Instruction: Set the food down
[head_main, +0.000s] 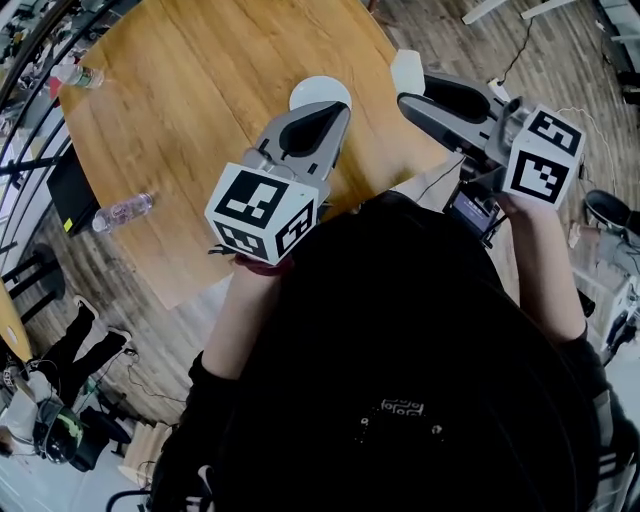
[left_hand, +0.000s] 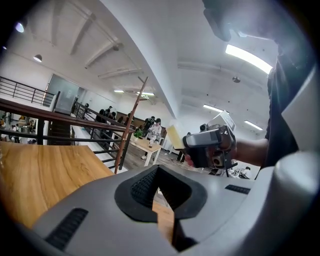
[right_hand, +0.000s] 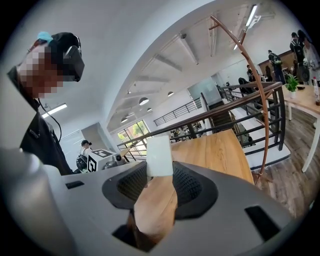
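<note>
My right gripper (head_main: 412, 92) is shut on a pale, flat piece of food (head_main: 407, 70), held in the air at the wooden table's (head_main: 200, 120) right edge. In the right gripper view the food (right_hand: 160, 156) stands upright between the tips of that gripper (right_hand: 160, 167). The left gripper view shows the same food (left_hand: 175, 137) as a pale yellow slab. A white plate (head_main: 318, 90) lies on the table, half hidden by my left gripper (head_main: 335, 108). The left gripper's (left_hand: 158, 167) pads meet at the tips with nothing between them.
Two plastic bottles lie on the table, one at the left edge (head_main: 122, 211) and one at the far left corner (head_main: 78, 75). A dark flat thing (head_main: 70, 190) sits at the table's left edge. A black railing (right_hand: 240, 107) runs behind the table.
</note>
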